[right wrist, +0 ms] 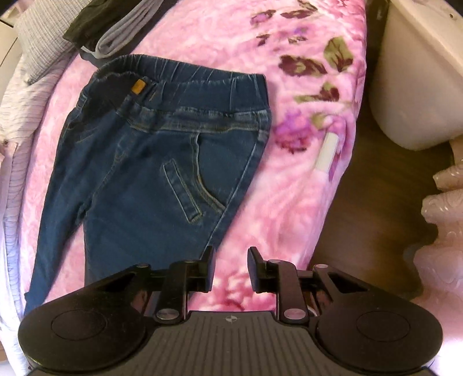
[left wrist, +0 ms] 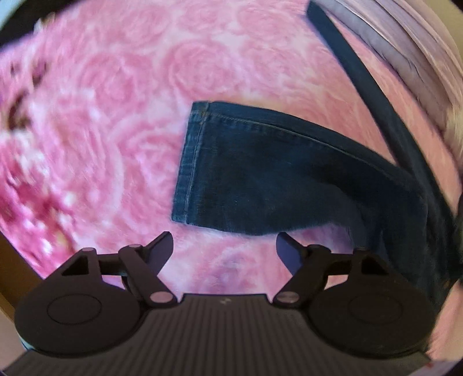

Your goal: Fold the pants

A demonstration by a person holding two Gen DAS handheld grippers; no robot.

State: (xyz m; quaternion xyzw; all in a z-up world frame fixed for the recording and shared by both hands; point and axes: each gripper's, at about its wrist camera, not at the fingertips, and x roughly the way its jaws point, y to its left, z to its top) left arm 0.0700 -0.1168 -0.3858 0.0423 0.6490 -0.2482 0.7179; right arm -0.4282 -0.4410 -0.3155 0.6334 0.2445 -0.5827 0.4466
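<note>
Dark blue jeans lie flat on a pink rose-patterned blanket. In the left wrist view a leg end with its stitched hem [left wrist: 191, 162] points left, the leg [left wrist: 289, 179] running off to the right. My left gripper [left wrist: 224, 250] hovers just below that leg, open, with only blanket between its fingers. In the right wrist view the elastic waistband [right wrist: 185, 75] with a tan tag lies at the top, and the seat and back pocket [right wrist: 185, 191] lie below it. My right gripper [right wrist: 230, 269] stands open with a narrow gap, over blanket, its left fingertip [right wrist: 209, 260] at the jeans' right edge.
A black strap [left wrist: 356, 75] crosses the upper right of the left wrist view, beside pale striped bedding [left wrist: 411, 46]. Folded grey and black clothes [right wrist: 110, 26] lie above the waistband. The blanket's edge [right wrist: 332, 173] drops to a brown floor [right wrist: 376, 202] on the right; a white bin [right wrist: 419, 72] stands there.
</note>
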